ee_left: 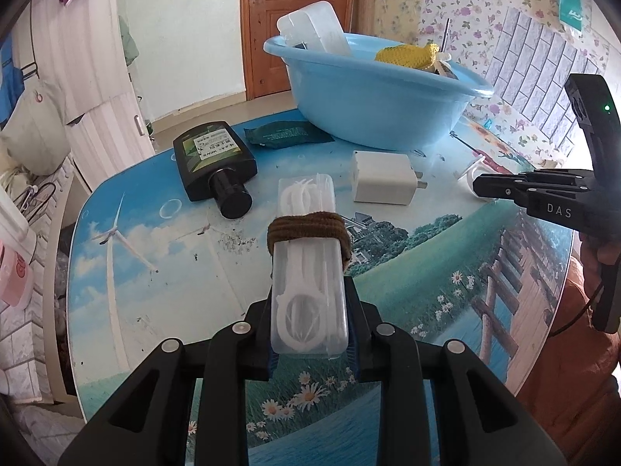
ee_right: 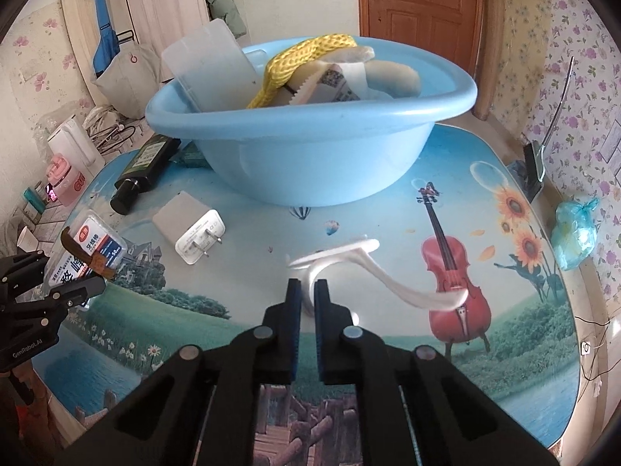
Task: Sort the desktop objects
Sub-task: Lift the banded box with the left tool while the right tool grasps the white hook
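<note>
Two views: from the left wrist, the left gripper pinches a clear floss-pick box bound with a brown hair tie above the desk; a blue basin holds a plastic case and yellow mesh; from the right wrist, the right gripper has its jaws pinching a white floss pick near the basin.

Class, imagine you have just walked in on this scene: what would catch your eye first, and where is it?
The big blue basin at the back of the picture-printed table, piled with odds and ends. Nearer, the left gripper clamps a clear floss-pick box with a brown band, and the right gripper pinches a white plastic piece.
</note>
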Motion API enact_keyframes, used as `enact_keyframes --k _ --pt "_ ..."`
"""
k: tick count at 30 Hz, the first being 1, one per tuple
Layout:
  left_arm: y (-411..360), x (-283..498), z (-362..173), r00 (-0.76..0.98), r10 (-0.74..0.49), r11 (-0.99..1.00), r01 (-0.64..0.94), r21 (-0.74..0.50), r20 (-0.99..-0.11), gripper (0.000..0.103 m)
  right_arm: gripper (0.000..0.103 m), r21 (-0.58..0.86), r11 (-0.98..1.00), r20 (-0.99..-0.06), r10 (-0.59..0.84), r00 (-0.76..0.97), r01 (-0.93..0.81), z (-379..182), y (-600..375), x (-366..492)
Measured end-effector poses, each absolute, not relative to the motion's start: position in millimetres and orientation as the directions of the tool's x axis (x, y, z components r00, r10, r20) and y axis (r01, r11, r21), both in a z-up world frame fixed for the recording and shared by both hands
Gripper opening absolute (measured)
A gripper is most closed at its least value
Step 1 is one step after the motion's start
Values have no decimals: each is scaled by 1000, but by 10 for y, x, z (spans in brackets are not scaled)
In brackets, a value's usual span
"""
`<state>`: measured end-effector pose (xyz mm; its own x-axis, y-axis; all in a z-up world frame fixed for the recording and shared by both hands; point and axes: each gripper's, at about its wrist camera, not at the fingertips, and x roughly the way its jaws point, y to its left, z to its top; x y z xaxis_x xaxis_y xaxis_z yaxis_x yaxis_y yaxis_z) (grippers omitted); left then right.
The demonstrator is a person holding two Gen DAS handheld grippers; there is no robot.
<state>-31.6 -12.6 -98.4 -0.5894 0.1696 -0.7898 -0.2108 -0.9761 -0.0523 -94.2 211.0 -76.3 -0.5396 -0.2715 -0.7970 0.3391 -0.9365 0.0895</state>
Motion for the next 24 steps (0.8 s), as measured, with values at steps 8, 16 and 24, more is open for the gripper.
enact_keyframes --k 8,16,24 --pt "-154 -277 -953 -596 173 -977 -206 -59 -784 24 2 115 -920 -791 -312 -525 374 -697 2105 -743" --pt "-172 -244 -949 -589 172 -977 -202 -62 -790 23 2 133 -895 -798 -352 -490 427 -657 2008 -475" --pt "-158 -256 -975 -587 166 -978 -200 -56 -792 23 4 125 -904 -739 -360 -569 409 -451 2115 -407"
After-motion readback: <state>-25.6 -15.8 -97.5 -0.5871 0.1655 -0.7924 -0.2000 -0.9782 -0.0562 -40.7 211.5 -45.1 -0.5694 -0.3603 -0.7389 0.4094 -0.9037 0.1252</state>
